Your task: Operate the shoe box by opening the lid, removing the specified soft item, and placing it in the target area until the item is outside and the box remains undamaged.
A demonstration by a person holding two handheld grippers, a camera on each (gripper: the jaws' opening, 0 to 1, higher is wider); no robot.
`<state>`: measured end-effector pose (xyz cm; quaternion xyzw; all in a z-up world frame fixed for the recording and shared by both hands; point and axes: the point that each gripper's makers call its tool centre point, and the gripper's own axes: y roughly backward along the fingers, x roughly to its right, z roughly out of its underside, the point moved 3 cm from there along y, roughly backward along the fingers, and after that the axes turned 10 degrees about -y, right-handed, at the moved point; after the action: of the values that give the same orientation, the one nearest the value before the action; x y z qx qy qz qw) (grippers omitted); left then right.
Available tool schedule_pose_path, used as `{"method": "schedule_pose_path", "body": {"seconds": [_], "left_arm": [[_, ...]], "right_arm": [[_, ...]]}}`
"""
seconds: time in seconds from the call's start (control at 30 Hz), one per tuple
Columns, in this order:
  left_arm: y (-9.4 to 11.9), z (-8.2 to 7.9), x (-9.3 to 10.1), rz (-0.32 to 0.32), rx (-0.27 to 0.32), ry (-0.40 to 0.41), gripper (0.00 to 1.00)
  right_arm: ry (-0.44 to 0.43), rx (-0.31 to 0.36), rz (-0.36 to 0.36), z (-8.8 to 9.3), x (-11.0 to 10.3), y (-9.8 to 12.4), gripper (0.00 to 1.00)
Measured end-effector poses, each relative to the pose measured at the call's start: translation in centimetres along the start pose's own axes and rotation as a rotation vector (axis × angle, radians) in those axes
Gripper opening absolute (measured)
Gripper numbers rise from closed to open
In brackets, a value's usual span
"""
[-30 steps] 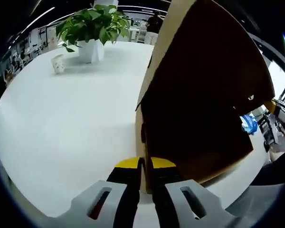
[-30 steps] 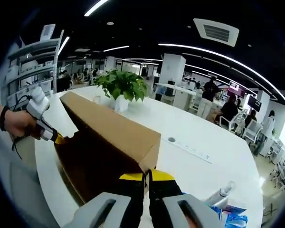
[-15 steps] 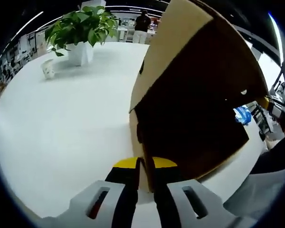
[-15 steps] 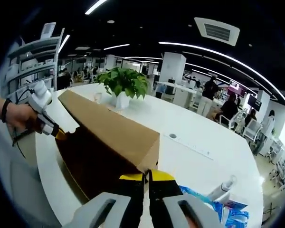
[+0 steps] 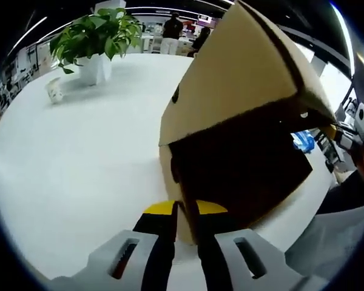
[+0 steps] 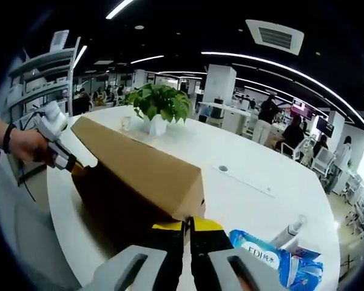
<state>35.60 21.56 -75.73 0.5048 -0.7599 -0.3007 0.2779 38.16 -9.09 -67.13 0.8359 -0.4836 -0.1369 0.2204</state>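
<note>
Box lid (image 5: 242, 79) has tipped further vs 1 s ago. Left gripper (image 5: 181, 212) and right gripper (image 6: 187, 225), jaws clenched on lid edges, hold it above worktop (image 5: 79, 151). Risk: uneven pull tears cardboard. Plant (image 6: 159, 104) beyond.

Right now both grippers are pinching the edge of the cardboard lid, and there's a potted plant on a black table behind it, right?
Nearly. The table is white, not black, as the left gripper view shows. The rest holds: both the left gripper and right gripper pinch the cardboard lid, with the potted plant behind.
</note>
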Motion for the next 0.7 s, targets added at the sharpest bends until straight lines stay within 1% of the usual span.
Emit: {"method": "schedule_pose_path", "body": {"seconds": [0.27, 0.3, 0.7], "left_arm": [[0.5, -0.1, 0.2, -0.007, 0.016, -0.028, 0.08], [0.6, -0.1, 0.1, -0.005, 0.016, -0.041, 0.08], [1.8, -0.9, -0.5, -0.008, 0.05, -0.083, 0.04]], "right_arm": [[-0.017, 0.007, -0.001, 0.4, -0.2, 0.0, 0.0], [-0.018, 0.007, -0.001, 0.4, -0.2, 0.0, 0.0], [-0.036, -0.009, -0.003, 1.2, -0.5, 0.2, 0.0]]}}
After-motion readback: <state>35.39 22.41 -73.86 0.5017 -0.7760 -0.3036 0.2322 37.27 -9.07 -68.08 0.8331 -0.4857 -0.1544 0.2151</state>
